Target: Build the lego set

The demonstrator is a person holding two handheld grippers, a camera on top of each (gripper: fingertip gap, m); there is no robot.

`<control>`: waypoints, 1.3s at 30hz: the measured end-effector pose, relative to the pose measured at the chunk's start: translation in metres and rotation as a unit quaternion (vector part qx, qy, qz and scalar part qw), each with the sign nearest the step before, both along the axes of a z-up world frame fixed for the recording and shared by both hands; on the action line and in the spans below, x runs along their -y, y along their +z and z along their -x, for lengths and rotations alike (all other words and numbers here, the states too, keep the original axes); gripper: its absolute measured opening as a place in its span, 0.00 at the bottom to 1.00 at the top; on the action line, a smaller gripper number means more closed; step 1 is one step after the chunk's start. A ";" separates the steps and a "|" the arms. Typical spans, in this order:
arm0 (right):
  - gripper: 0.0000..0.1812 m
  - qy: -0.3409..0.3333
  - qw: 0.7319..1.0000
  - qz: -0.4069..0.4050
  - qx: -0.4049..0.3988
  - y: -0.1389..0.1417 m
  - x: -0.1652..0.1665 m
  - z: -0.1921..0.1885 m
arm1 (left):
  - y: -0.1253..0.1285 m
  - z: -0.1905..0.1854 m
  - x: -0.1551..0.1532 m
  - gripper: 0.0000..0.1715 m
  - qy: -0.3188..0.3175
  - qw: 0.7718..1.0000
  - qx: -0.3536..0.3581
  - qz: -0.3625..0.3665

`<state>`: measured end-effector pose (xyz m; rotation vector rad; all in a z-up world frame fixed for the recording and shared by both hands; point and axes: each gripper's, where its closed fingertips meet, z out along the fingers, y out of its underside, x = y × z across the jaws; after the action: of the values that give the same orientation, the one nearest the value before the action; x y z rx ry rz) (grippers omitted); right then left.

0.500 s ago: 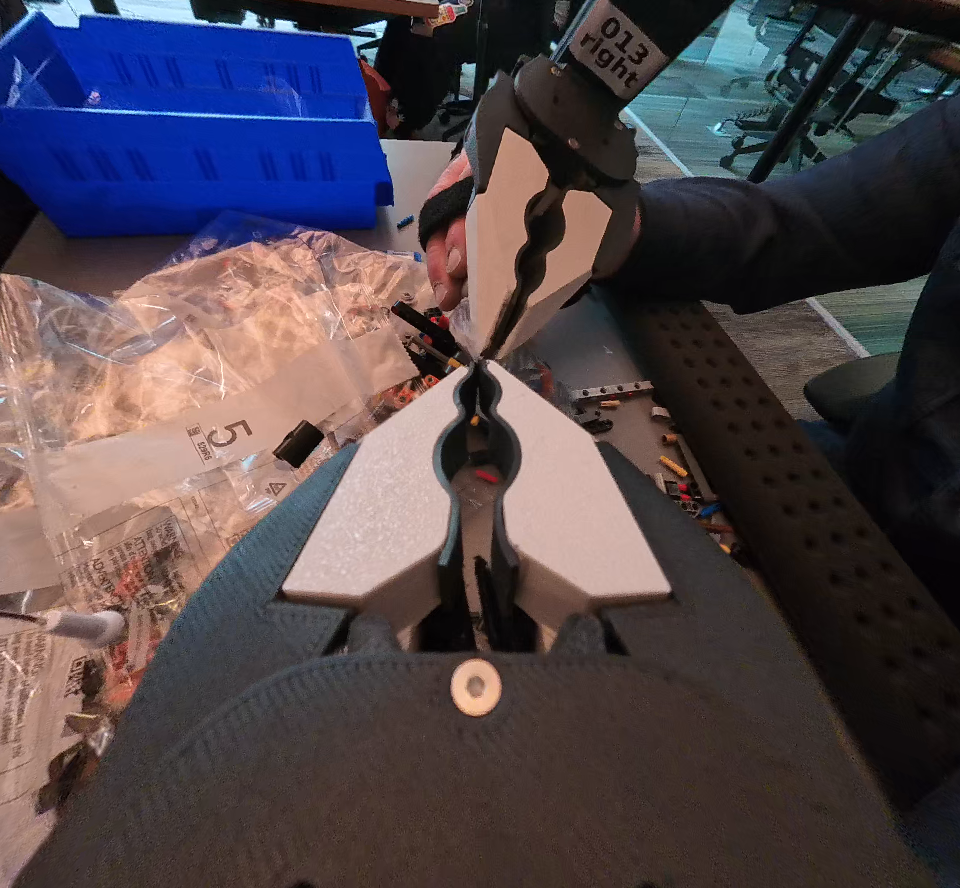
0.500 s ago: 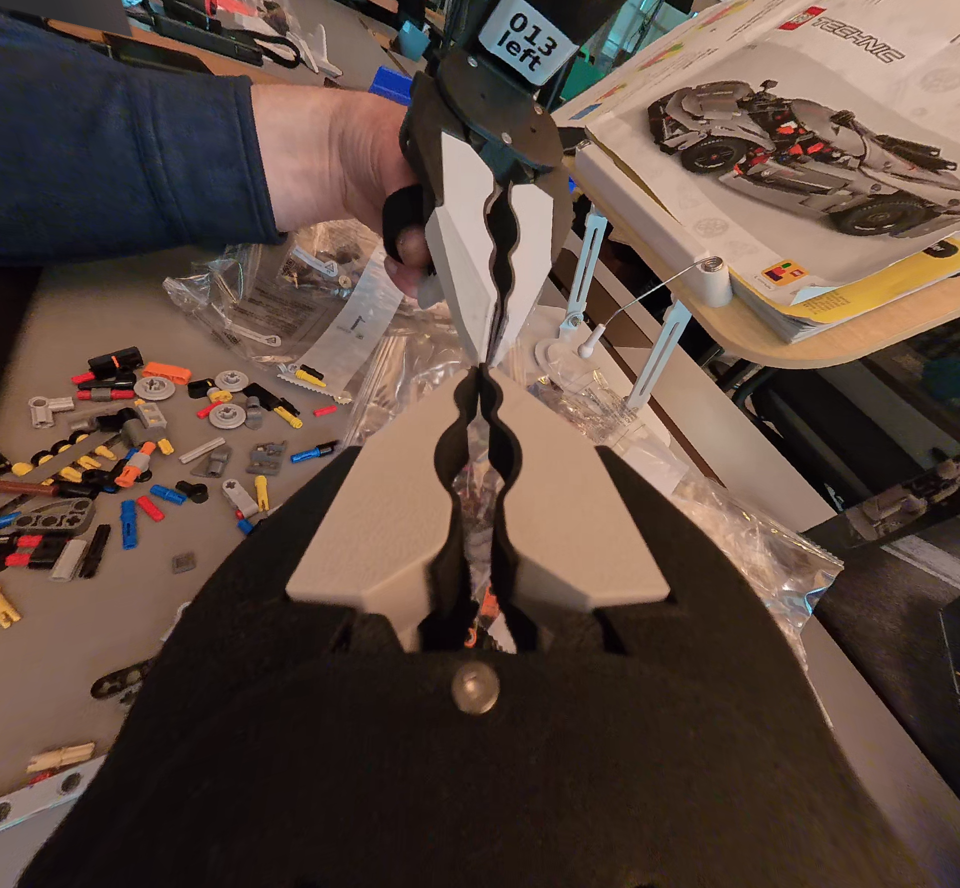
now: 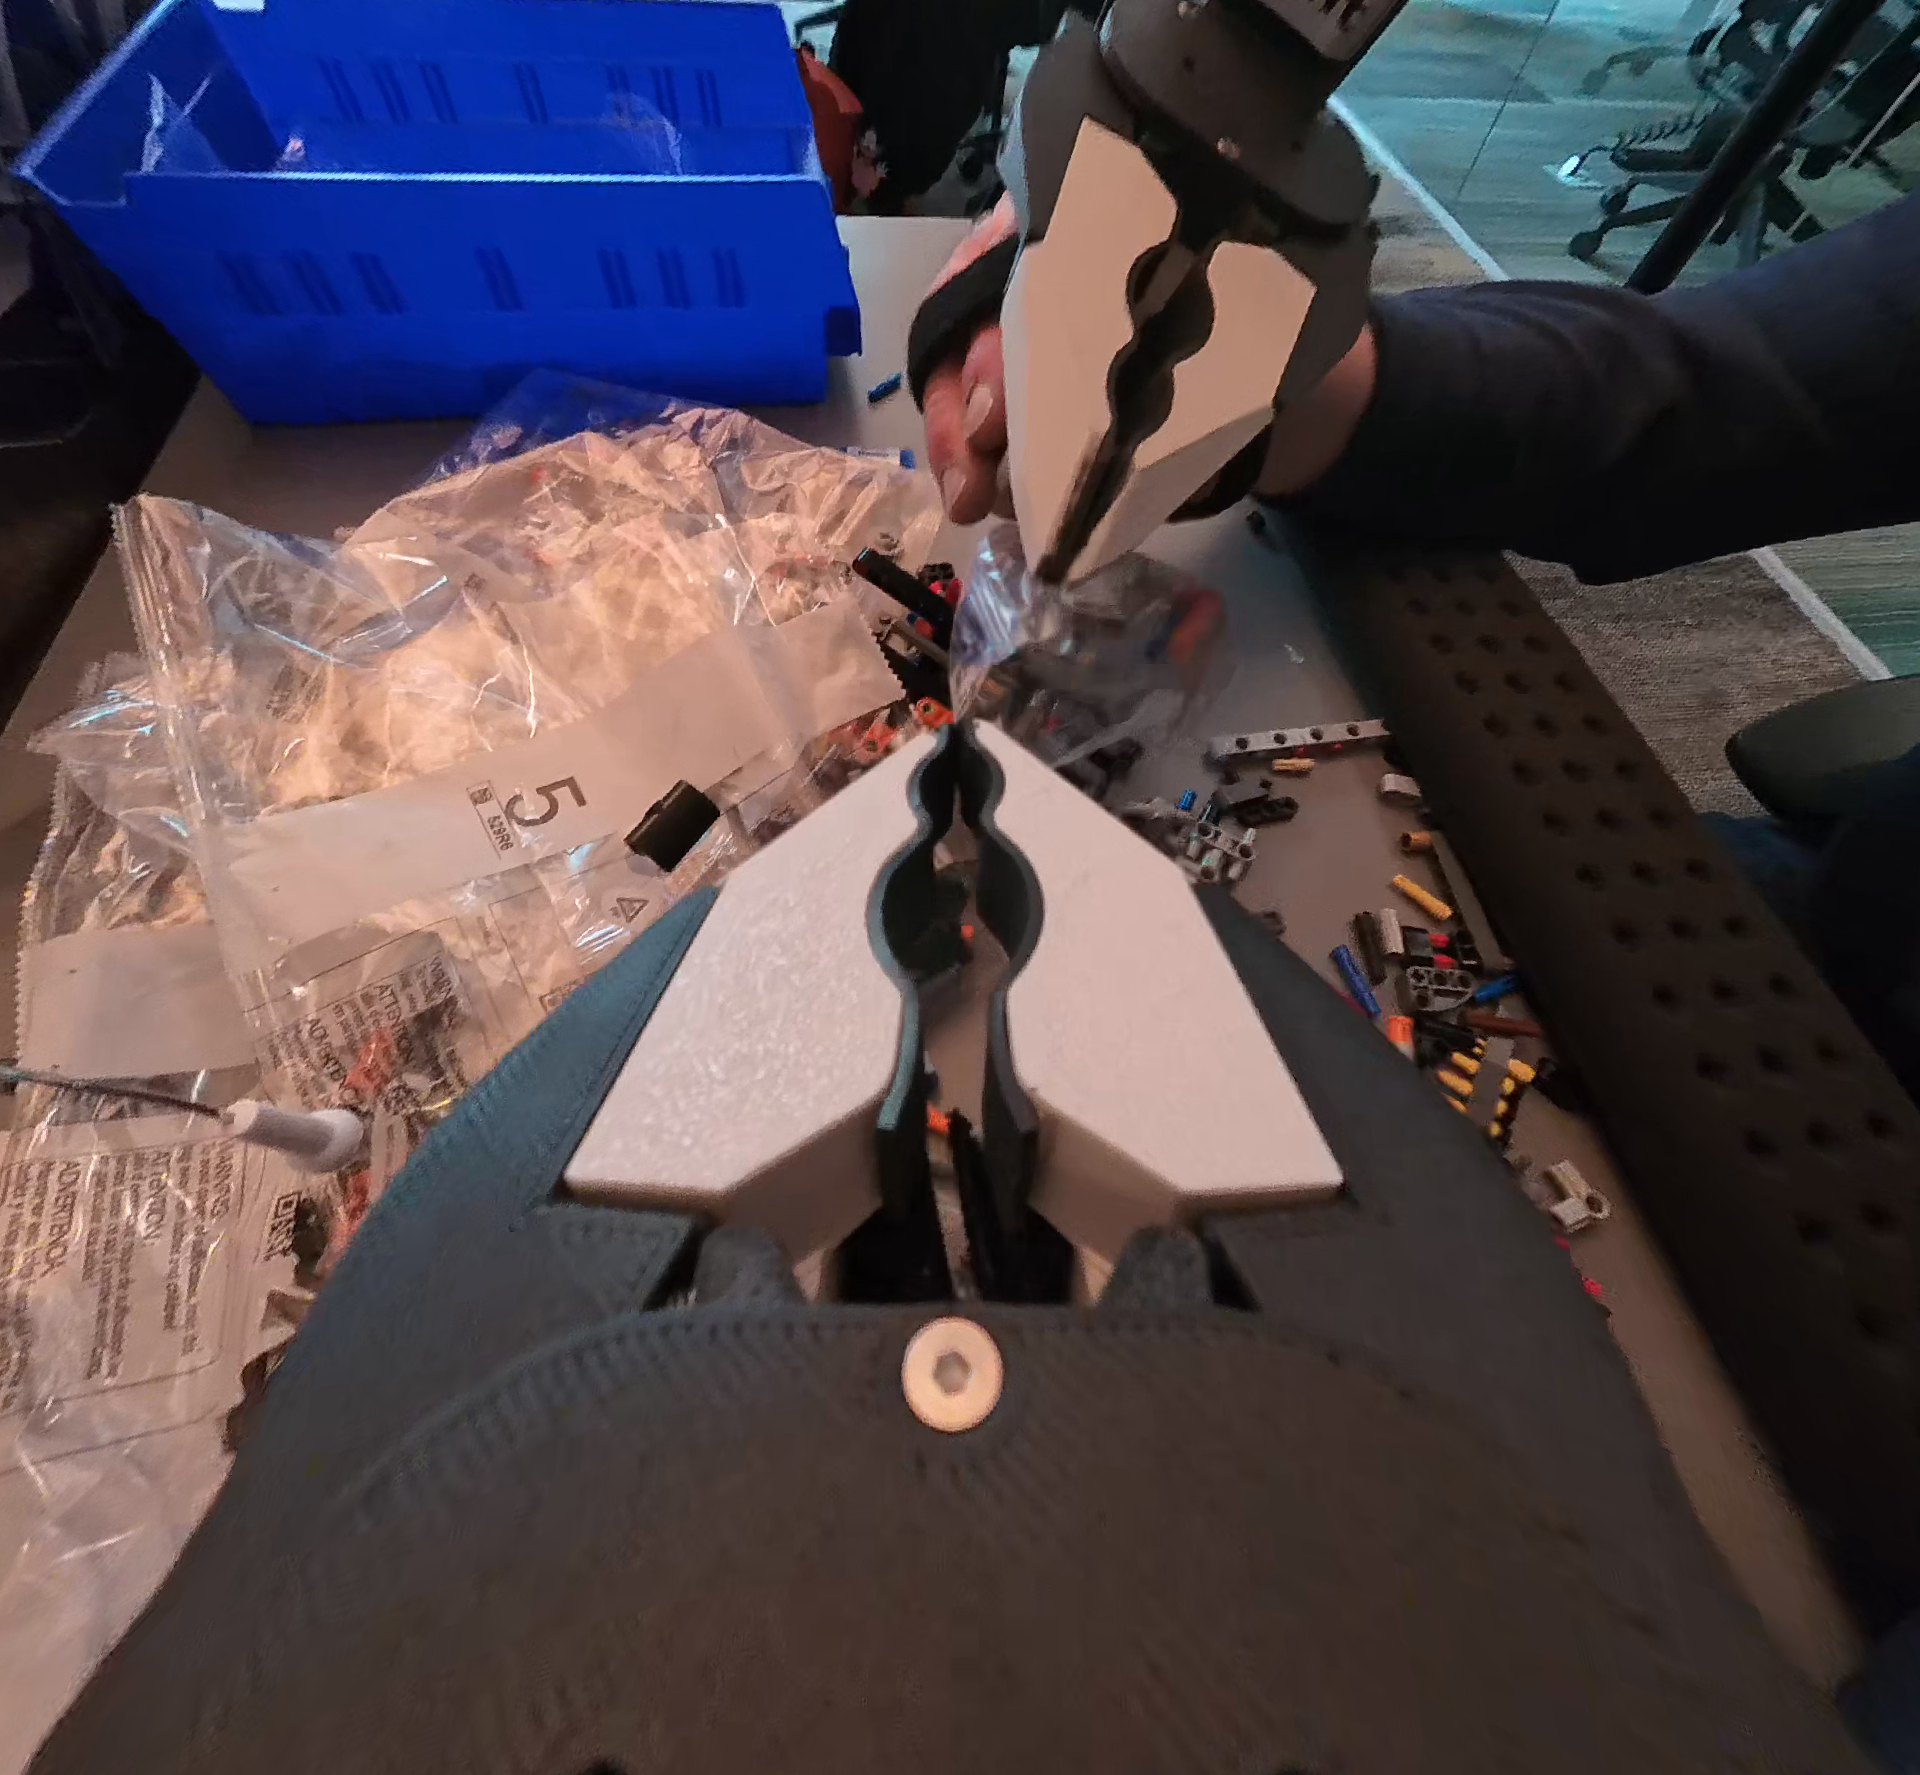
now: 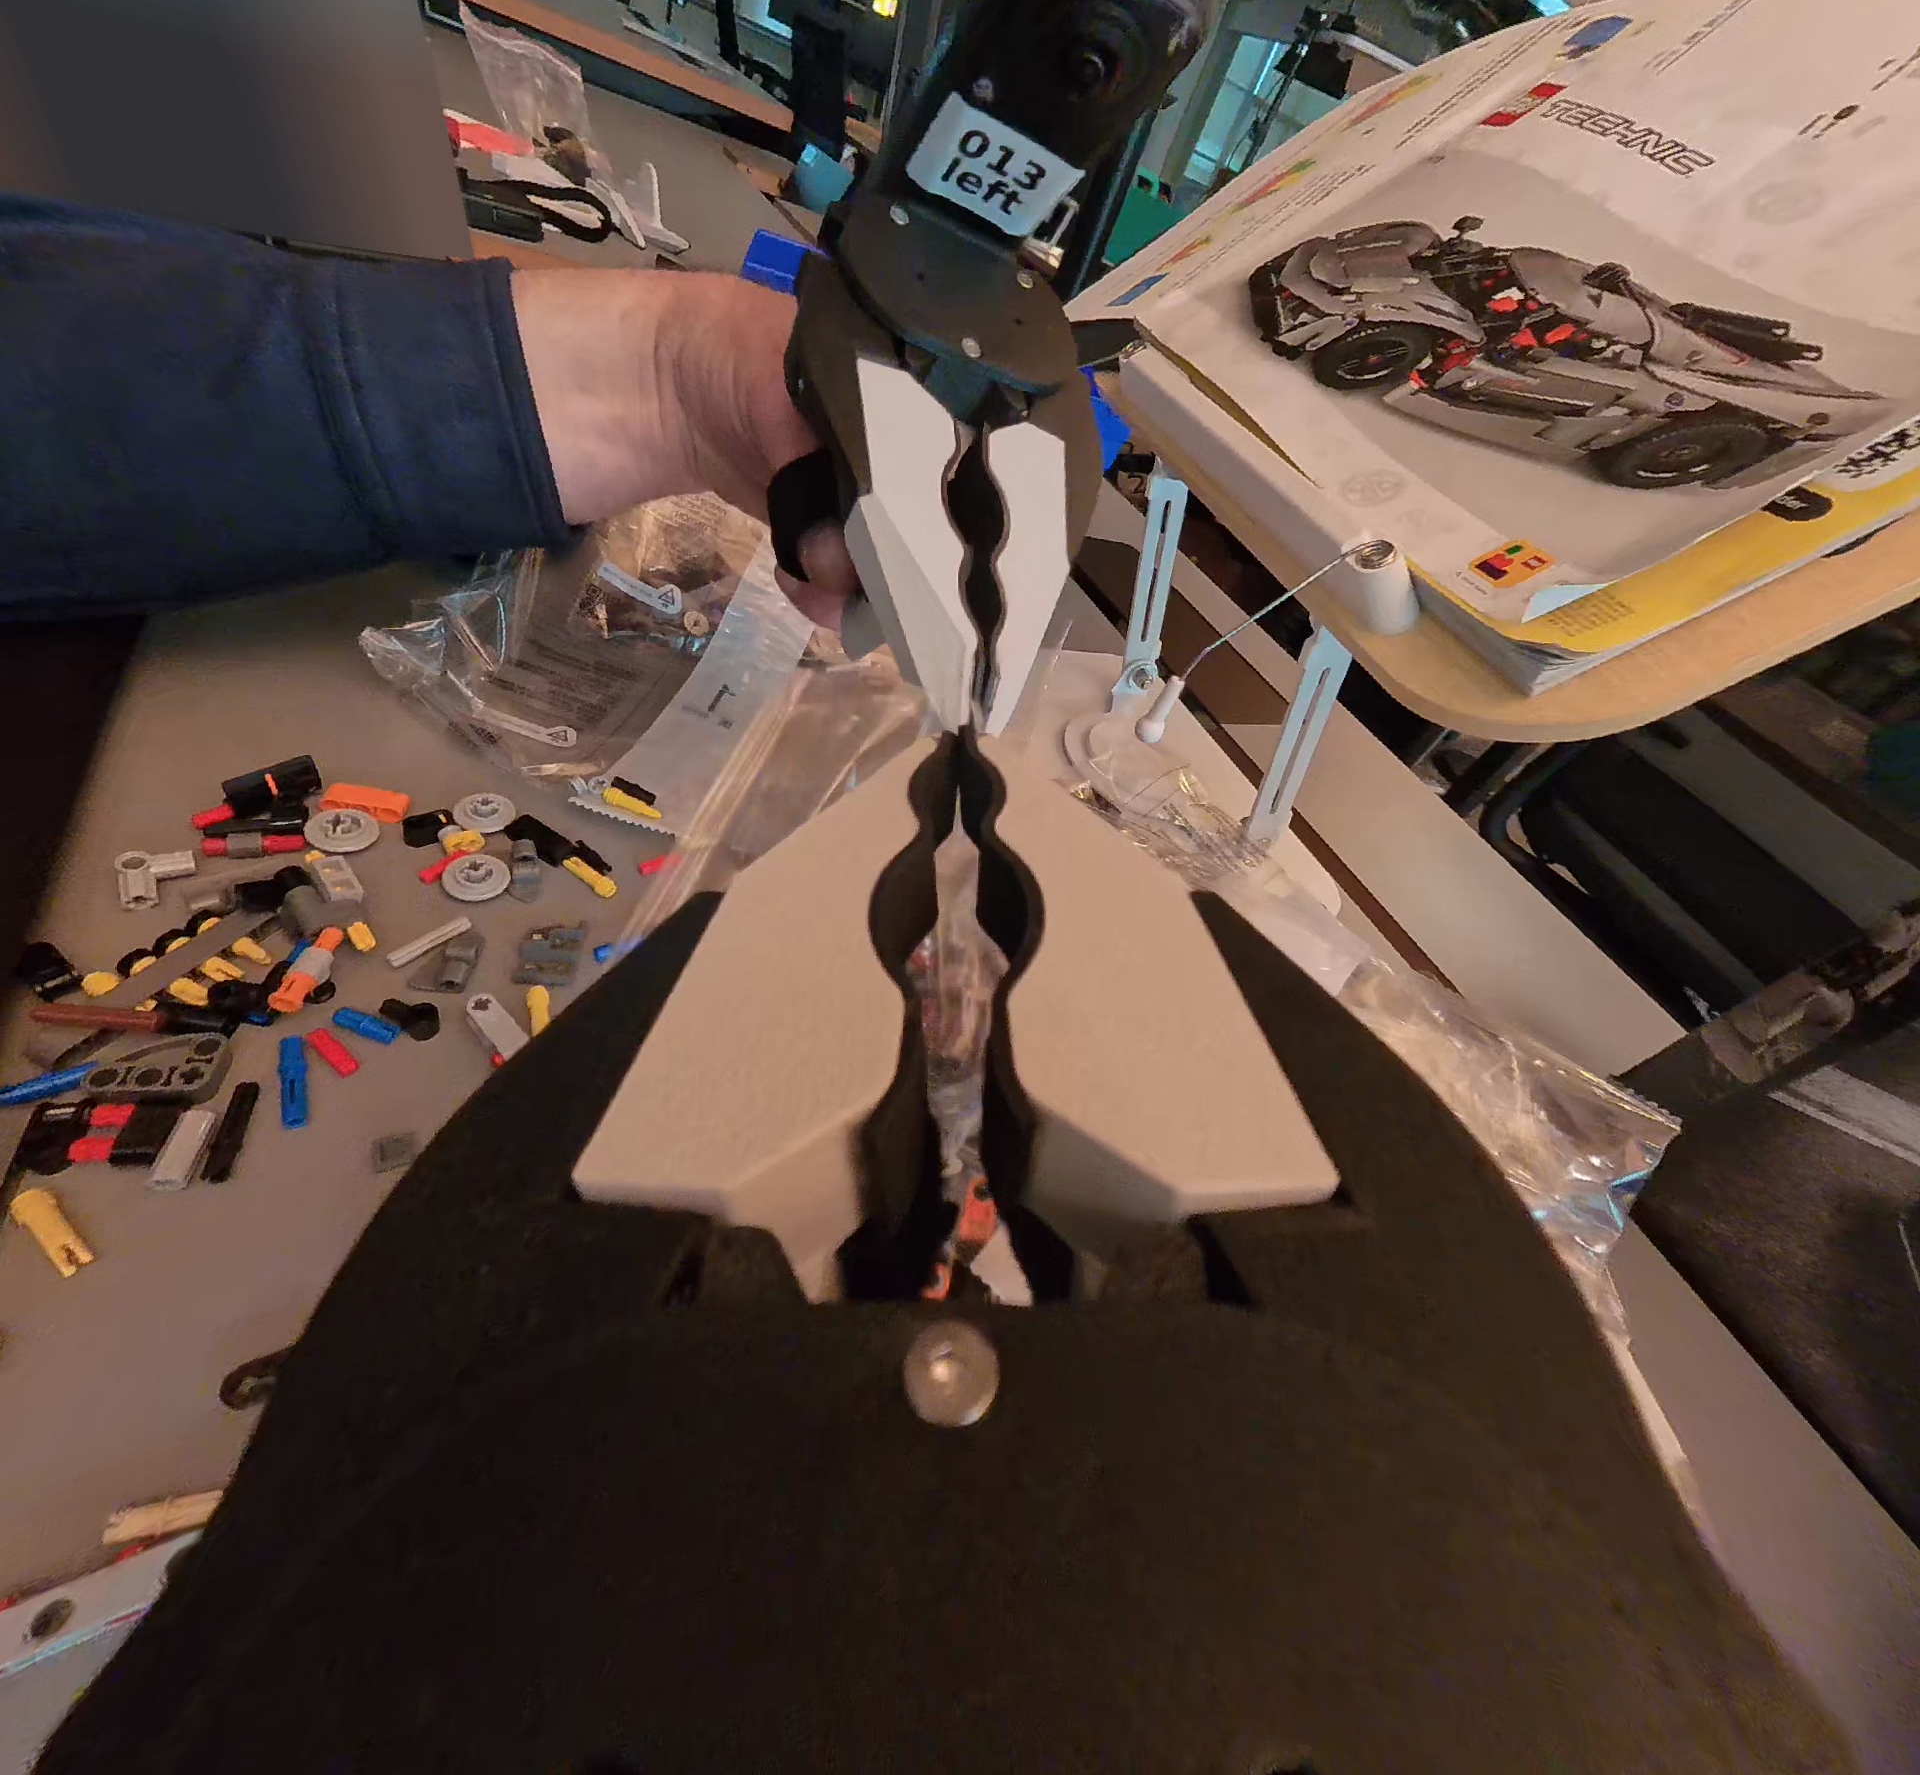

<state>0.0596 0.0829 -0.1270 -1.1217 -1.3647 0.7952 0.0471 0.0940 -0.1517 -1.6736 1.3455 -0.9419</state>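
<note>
Blue slotted bin (image 3: 457,198). Clear bags (image 3: 416,707) with white strips. Loose parts (image 4: 260,946): yellow, red, blue, orange, black, grey. Table (image 4: 125,1310) beige-grey. Booklet (image 4: 1558,354): grey car, yellow edge. Sleeve (image 4: 229,406) navy.

Pulling right gripper (image 3: 1049,572) up and away from left gripper (image 3: 956,733), tips no longer meeting. Stretching clear plastic bag (image 3: 997,613) taut between the two closed tip pairs. Exposing more loose lego pieces (image 3: 1444,987) on table (image 3: 1299,676) beneath.
</note>
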 end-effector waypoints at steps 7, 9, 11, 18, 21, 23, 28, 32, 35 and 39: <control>0.00 0.001 1.000 0.017 0.002 -0.001 -0.002 -0.002 | 0.002 0.001 -0.001 0.00 0.007 1.000 -0.012 -0.016; 0.00 0.004 0.999 0.034 0.018 -0.009 -0.003 -0.001 | 0.002 0.002 -0.002 0.00 0.011 1.000 -0.016 -0.018; 0.02 0.001 0.999 0.022 0.030 -0.013 -0.003 0.000 | 0.000 0.001 -0.004 0.00 0.016 0.999 -0.028 -0.023; 0.08 0.010 0.995 -0.070 0.076 -0.018 0.017 0.010 | -0.019 -0.005 -0.004 0.00 0.021 0.992 -0.119 -0.036; 0.11 0.014 0.989 -0.101 0.106 -0.028 0.021 0.013 | -0.025 -0.009 -0.003 0.00 0.018 0.989 -0.143 -0.036; 0.11 0.018 0.987 -0.110 0.116 -0.031 0.026 0.016 | -0.026 -0.011 -0.002 0.00 0.016 0.988 -0.148 -0.036; 0.10 -0.024 0.968 -0.161 0.189 -0.051 0.013 0.015 | -0.024 -0.015 0.000 0.00 0.012 0.988 -0.152 -0.039; 0.09 -0.047 0.960 -0.175 0.215 -0.057 0.005 0.012 | -0.022 -0.015 0.000 0.00 0.013 0.988 -0.150 -0.039; 0.00 -0.071 0.949 -0.195 0.236 -0.061 -0.004 0.010 | -0.022 -0.015 0.001 0.00 0.013 0.988 -0.149 -0.038; 0.00 -0.076 0.949 -0.186 0.241 -0.065 -0.008 0.007 | -0.021 -0.016 0.001 0.00 0.012 0.989 -0.146 -0.036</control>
<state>0.0522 0.0914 -0.1918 -1.1384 -1.7193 0.1318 0.0632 0.0930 -0.1732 -1.8174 1.5272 -0.6429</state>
